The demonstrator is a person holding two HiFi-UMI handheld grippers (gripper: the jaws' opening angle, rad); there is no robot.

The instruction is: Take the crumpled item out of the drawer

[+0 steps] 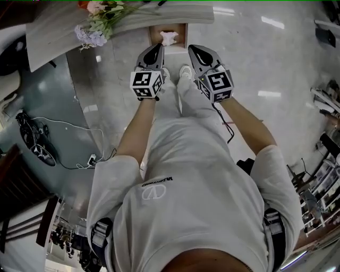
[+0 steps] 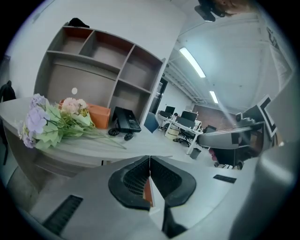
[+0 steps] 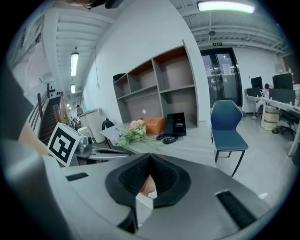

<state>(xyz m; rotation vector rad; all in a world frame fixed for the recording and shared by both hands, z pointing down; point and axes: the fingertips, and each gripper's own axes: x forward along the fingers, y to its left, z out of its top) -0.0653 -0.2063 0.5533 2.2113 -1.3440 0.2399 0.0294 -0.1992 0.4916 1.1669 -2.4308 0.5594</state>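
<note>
The person's white shirt (image 1: 202,212) bears a ringed V logo; its lettering is too small to read. The left gripper (image 1: 157,48) and right gripper (image 1: 193,49), jaws together and empty, hover near the crumpled item (image 1: 169,37) in the open drawer (image 1: 183,32).

Glossy pale floor (image 1: 265,58), a curved white desk (image 2: 84,146), open shelving (image 3: 159,89), a blue chair (image 3: 226,125) and ceiling strip lights (image 3: 225,6).
</note>
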